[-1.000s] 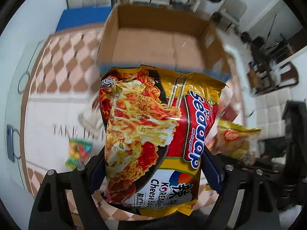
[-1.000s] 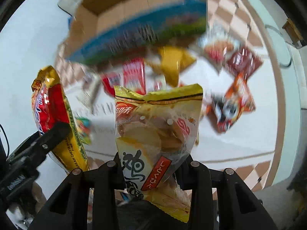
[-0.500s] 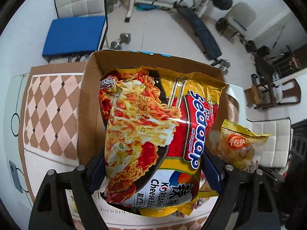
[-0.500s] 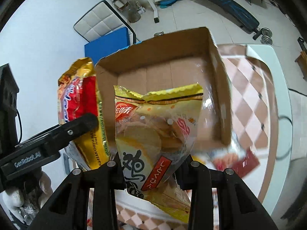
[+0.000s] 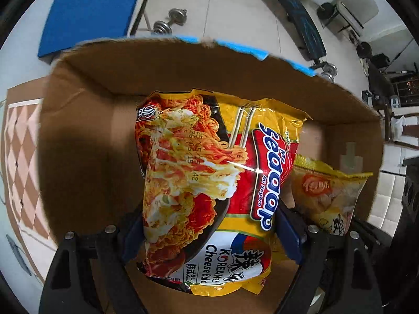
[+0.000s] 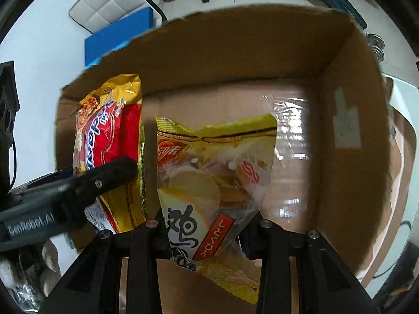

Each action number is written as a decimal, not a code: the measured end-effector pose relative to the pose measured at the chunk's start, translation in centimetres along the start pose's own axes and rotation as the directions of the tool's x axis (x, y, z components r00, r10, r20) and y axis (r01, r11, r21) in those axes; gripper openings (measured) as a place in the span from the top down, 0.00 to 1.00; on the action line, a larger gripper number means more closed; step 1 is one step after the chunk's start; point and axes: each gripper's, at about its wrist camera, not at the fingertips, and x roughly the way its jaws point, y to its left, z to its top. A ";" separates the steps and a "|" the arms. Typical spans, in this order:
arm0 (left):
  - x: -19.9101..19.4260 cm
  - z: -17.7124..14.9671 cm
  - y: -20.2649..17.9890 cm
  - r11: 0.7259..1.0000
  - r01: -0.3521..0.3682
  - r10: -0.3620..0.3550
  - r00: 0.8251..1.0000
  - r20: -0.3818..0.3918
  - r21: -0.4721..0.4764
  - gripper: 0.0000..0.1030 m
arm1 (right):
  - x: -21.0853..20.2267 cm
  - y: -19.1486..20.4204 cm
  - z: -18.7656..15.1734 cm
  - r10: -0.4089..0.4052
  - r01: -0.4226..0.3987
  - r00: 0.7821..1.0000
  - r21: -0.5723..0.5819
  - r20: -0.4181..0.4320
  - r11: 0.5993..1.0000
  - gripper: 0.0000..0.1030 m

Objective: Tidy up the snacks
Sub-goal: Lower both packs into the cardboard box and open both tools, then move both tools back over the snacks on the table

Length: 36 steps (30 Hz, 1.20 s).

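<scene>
My left gripper (image 5: 209, 231) is shut on a yellow and red Sedaap noodle packet (image 5: 209, 183) and holds it inside the open cardboard box (image 5: 78, 136). My right gripper (image 6: 209, 233) is shut on a yellow chip bag (image 6: 209, 180) and holds it inside the same box (image 6: 353, 157). The chip bag also shows in the left wrist view (image 5: 330, 196), right of the noodles. The noodle packet (image 6: 110, 141) and the left gripper's finger (image 6: 104, 178) show at the left of the right wrist view. The box floor around both packets looks bare.
The box stands on a table with a checkered pink and white mat (image 5: 18, 151). Beyond the box lie a blue padded chair (image 5: 89, 13), dumbbells (image 5: 170, 21) and a weight bench (image 5: 296, 10) on the tiled floor.
Both grippers have moved forward from above the snack-strewn table over the box rim and down into the box, each still holding its packet.
</scene>
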 end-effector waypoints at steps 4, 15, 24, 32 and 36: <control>0.9 -0.5 -0.5 1.000 -0.022 0.022 1.000 -0.010 0.015 0.17 | 1.3 0.1 1.0 -0.016 0.016 1.000 -0.014 -0.017 1.000 0.62; -1.2 -2.3 -2.5 0.997 -0.075 0.074 0.996 0.050 0.010 0.11 | 1.5 1.8 1.1 -0.086 0.084 0.996 -0.042 -0.039 0.996 0.08; -5.8 -5.8 -3.2 0.998 -0.059 0.055 0.991 0.119 0.033 0.11 | -2.2 3.4 -3.9 -0.124 0.125 0.992 -0.040 0.021 0.991 0.08; -10.5 -10.6 -3.0 0.998 -0.056 0.044 0.966 0.255 0.043 0.11 | -7.8 4.2 -11.1 -0.152 0.158 0.979 -0.032 0.133 0.987 0.08; -11.5 -11.9 -3.2 0.996 -0.079 0.061 0.951 0.303 0.045 0.11 | -10.8 3.4 -11.7 -0.166 0.174 0.967 -0.023 0.195 0.985 0.08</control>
